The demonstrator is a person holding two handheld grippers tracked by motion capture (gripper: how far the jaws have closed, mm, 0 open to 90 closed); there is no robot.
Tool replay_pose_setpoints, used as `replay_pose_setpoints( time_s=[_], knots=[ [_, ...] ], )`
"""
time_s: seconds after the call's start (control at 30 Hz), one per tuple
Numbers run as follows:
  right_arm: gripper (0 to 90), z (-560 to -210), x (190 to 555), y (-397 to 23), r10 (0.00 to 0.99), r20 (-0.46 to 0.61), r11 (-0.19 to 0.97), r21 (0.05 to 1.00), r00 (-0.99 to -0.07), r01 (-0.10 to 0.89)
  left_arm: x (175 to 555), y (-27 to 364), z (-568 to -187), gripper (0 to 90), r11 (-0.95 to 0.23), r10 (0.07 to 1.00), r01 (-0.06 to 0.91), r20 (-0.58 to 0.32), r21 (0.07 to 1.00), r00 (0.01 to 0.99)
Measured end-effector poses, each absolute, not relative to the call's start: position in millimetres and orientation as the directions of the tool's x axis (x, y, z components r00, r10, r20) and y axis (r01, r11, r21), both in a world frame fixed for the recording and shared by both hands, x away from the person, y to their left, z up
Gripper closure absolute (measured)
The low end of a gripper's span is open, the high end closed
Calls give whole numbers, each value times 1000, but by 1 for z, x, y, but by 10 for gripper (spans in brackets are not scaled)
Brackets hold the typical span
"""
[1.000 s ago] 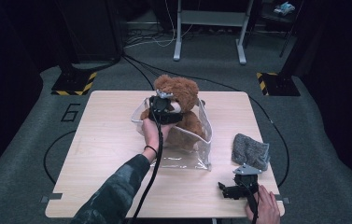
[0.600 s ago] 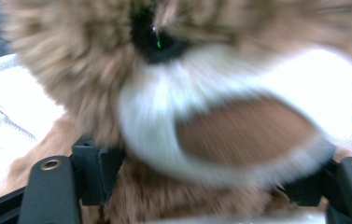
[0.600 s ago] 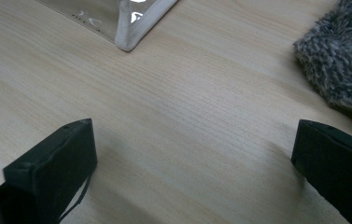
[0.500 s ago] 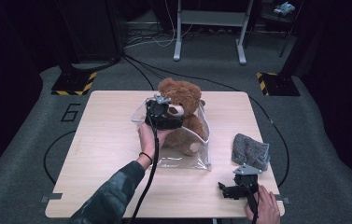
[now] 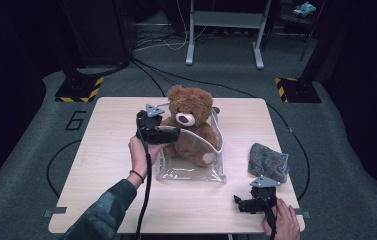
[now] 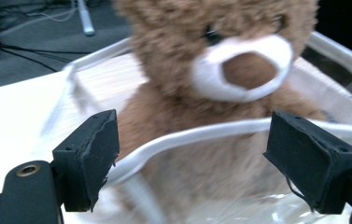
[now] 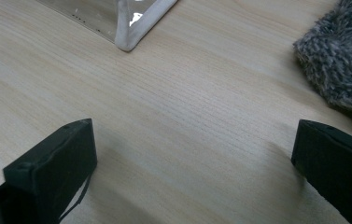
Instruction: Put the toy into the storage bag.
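- High view: teddy bear [image 5: 190,125] sits upright inside the clear pouch [image 5: 191,172] mid-tabletop [image 5: 101,195]. Left tool [image 5: 175,134] is level at the bear's chest, pointing at it from the bear's left flank as pictured; its jaws have just been opening. Right tool [image 5: 240,204] rests low at the near edge, well apart from the pouch, beside the grey fuzzy cloth [image 5: 269,161].
- Left gripper view: left tool [image 6: 192,158] jaws wide, nothing pressed; the pouch's white rim [image 6: 197,135] runs across between them, the bear [image 6: 220,60] straight ahead just behind it. Left hand is clearly the nearer.
- Right gripper view: right tool [image 7: 192,172] jaws wide and empty over bare tabletop [image 7: 178,116]; pouch corner [image 7: 131,28] ahead, cloth [image 7: 341,56] to one side.
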State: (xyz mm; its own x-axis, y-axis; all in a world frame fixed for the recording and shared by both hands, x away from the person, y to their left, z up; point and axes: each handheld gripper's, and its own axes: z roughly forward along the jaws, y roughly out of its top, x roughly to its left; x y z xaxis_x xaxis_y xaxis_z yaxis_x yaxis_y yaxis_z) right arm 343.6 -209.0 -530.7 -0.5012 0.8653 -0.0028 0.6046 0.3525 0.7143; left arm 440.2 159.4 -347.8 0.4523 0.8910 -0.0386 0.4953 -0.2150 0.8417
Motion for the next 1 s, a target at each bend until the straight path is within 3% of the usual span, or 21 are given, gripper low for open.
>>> replay_pose_setpoints(
  time_s=[0.5, 1.0],
  knots=[
    [0, -531, 344, -209, 865, -3, 352, 715, -501, 604, 404, 246, -384, 160, -173, 933, 556, -45, 813, 357],
    [0, -531, 344, -209, 865, -3, 352, 714, -501, 605, 368, 297, -477, 152, -136, 969, 661, -40, 738, 244]
  ],
)
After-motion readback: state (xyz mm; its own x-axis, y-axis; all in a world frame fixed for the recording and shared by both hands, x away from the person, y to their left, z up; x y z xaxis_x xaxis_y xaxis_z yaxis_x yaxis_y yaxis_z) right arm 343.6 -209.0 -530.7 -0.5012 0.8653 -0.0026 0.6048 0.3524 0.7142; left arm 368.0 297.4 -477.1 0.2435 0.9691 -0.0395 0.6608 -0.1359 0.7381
